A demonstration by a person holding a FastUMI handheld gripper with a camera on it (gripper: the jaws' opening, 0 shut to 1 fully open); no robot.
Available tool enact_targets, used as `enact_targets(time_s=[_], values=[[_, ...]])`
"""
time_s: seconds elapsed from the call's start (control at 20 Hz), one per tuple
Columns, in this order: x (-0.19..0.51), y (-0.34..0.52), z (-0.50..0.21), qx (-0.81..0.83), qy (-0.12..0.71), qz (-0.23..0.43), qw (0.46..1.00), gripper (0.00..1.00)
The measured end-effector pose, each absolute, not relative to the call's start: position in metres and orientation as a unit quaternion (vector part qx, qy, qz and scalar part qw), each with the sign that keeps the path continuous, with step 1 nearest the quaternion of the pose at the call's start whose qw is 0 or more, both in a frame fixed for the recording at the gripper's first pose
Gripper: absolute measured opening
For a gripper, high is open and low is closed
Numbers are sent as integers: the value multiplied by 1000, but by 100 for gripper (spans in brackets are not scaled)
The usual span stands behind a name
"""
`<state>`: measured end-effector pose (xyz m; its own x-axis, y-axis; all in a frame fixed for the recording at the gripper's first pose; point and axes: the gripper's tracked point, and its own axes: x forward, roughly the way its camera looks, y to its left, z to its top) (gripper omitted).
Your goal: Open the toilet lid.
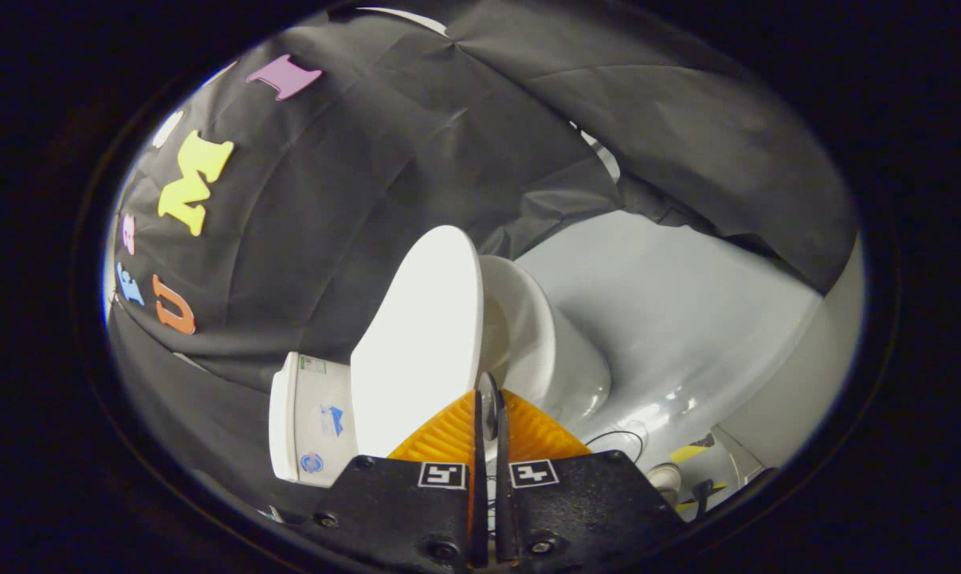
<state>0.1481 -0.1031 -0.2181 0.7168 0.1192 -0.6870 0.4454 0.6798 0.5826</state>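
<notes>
The view is rolled sideways. A white toilet lid stands lifted away from the white bowl, with a gap between them. My gripper is shut on the lid's front rim, and the thin edge runs between the two fingers. The white tank sits behind the lid's hinge end, against the black cloth wall.
A pale glossy floor spreads around the bowl. A thin dark cable and a strip of yellow tape lie on the floor near the toilet base. Black cloth hangs close behind the tank.
</notes>
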Motion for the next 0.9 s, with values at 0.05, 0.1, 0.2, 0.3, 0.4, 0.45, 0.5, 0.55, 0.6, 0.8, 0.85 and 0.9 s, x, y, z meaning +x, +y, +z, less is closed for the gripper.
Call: enact_targets(time_s=[0.05, 0.1, 0.2, 0.3, 0.4, 0.45, 0.5, 0.55, 0.6, 0.8, 0.85, 0.9], values=[[149, -101, -213, 384, 362, -96, 844, 7], [150, -99, -208, 383, 359, -94, 846, 7], [152, -93, -195, 388, 351, -87, 848, 7], [152, -87, -180, 391, 340, -75, 852, 7], [155, -79, -166, 389, 333, -63, 857, 7], [155, -76, -159, 386, 331, -59, 859, 7], [155, -72, -152, 383, 327, -54, 862, 7], [155, -69, -146, 381, 325, -49, 864, 7], [156, -63, -138, 380, 321, -43, 867, 7], [163, -46, -117, 370, 314, -31, 874, 7], [164, -41, -113, 364, 314, -31, 876, 7], [165, -38, -109, 360, 312, -28, 879, 7]])
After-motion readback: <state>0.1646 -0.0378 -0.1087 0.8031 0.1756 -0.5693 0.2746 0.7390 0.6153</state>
